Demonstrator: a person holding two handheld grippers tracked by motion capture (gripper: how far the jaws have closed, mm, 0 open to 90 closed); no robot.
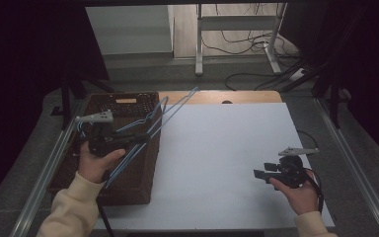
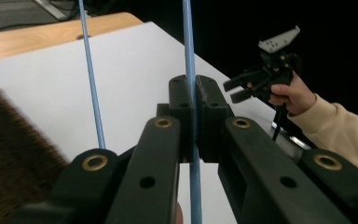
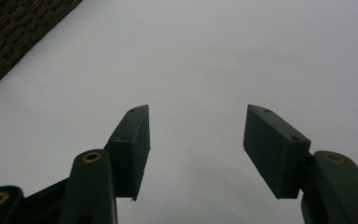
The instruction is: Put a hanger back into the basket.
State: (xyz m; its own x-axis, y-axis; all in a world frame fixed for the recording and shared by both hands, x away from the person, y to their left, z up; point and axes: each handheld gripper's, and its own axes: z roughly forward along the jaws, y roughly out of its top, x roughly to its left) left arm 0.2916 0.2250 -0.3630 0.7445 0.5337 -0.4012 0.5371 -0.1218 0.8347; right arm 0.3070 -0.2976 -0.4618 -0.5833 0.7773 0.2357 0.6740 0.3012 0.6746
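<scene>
A blue wire clothes hanger (image 1: 158, 116) is held in the air over the right edge of a dark wicker basket (image 1: 143, 168). My left gripper (image 1: 143, 139) is shut on one of its thin blue bars (image 2: 189, 56); a second blue bar (image 2: 91, 79) runs to the left of the jaws. Over the white table top (image 1: 222, 148), near its right front corner, my right gripper (image 1: 259, 174) is open with nothing between its jaws. The same right gripper (image 2: 235, 89) appears far off in the left gripper view, held by a hand in a cream sleeve.
The wicker basket (image 3: 14, 32) stands at the table's left side. A bare wooden strip (image 1: 217, 97) runs along the table's far edge. Beyond it are a white metal frame (image 1: 237, 29) and loose cables (image 1: 246, 44) on the floor. Metal rails (image 1: 355, 168) flank the table.
</scene>
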